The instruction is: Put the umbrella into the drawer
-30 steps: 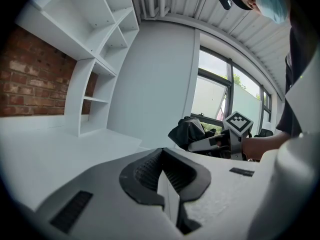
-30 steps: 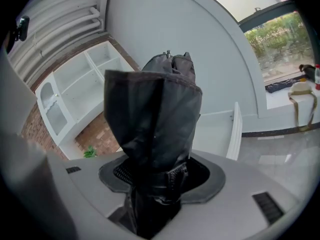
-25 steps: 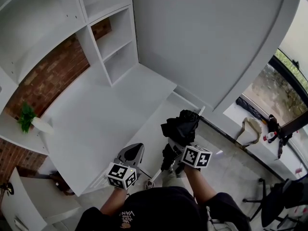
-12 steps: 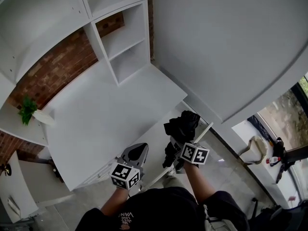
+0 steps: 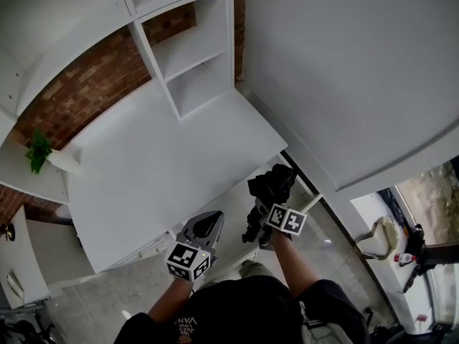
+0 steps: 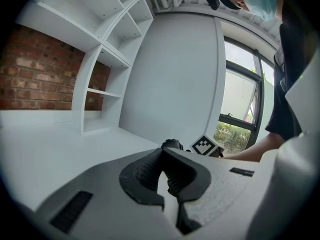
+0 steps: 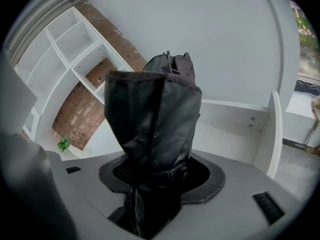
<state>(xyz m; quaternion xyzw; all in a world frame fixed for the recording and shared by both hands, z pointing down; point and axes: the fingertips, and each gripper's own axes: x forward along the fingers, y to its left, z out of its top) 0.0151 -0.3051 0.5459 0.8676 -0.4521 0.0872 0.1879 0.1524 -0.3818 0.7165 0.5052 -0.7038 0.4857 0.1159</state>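
Still, the right hand-held gripper [image 7: 155,184] clamps the umbrella [image 7: 152,114] near the drawer [image 7: 230,121]; the left hand-held gripper [image 6: 165,176] stays closed, empty.

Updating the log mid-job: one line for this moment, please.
right claw: shut on umbrella | left claw: shut, empty | drawer: open | umbrella: folded, not yet in drawer

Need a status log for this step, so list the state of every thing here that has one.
left tongs: shut, holding nothing.
right tongs: shut on the umbrella.
umbrella: folded in its black sleeve, held up, not yet in the drawer.
drawer: pulled open.
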